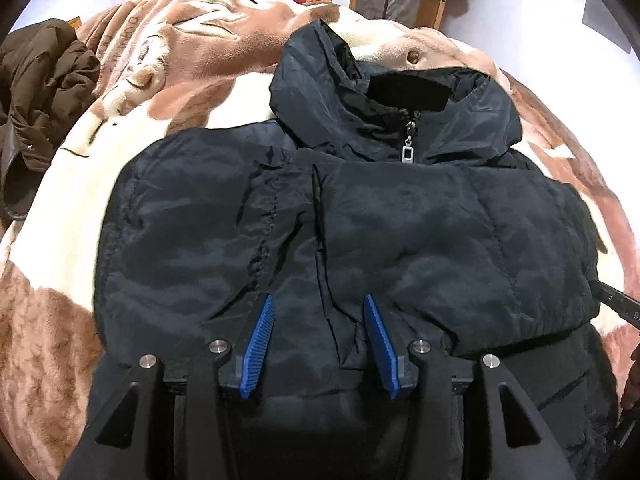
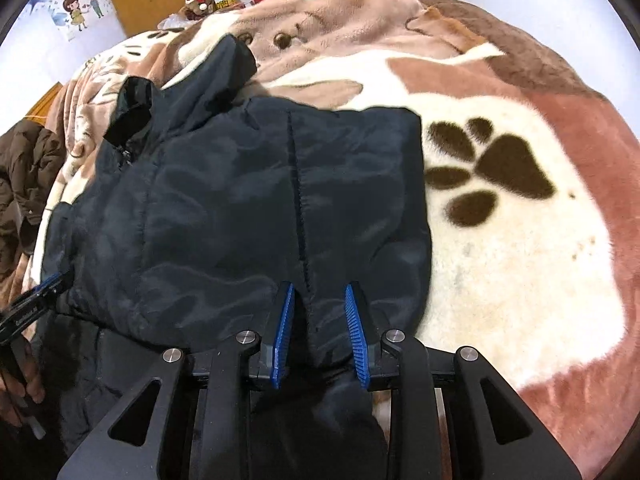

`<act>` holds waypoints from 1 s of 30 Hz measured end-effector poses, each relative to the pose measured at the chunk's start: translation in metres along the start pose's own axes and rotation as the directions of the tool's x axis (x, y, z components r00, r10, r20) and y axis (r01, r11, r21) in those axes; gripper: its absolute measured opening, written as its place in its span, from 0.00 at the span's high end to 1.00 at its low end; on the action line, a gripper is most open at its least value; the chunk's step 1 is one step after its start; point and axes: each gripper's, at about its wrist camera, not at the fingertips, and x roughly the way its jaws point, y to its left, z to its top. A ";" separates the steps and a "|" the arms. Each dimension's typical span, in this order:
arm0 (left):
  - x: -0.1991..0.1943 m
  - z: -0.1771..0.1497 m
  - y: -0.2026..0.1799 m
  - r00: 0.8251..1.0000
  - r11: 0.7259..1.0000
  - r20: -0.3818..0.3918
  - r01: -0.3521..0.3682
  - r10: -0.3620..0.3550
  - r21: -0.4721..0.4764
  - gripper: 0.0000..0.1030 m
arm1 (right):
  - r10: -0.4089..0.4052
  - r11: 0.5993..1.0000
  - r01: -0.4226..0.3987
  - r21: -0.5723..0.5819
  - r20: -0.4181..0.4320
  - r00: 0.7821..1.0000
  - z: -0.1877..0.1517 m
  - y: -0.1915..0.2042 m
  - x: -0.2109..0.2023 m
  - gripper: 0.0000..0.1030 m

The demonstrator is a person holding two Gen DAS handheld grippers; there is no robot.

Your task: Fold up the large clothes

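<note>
Pinning the jacket (image 1: 400,220) flat on the blanket (image 1: 60,300): left gripper (image 1: 319,312) half-open, holding nothing; right gripper (image 2: 320,300) narrow, astride a fold, grip unclear.

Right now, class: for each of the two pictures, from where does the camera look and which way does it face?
Left wrist: sits on the left tool, facing forward and down at the dark jacket and its zipper pull; the right tool's tip shows at the right edge.
Right wrist: sits on the right tool, facing down at the jacket's folded sleeve side and the paw-print blanket; a hand shows at the left.
Shared: the jacket, the blanket, the brown coat.
</note>
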 end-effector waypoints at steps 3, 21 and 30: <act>-0.021 -0.005 0.005 1.000 1.000 0.016 0.011 -0.011 -0.005 0.52 | 0.018 1.000 -0.018 0.004 0.047 0.999 -0.008 0.003 -0.031 0.73; -0.154 -0.068 -0.009 0.984 0.990 0.110 0.136 -0.138 0.027 0.52 | 0.107 0.994 -0.098 -0.050 0.217 0.970 -0.079 0.093 -0.150 0.69; -0.187 -0.062 -0.012 0.978 0.990 0.151 0.137 -0.141 0.035 0.51 | 0.108 0.989 -0.073 -0.128 0.294 0.950 -0.065 0.120 -0.177 0.68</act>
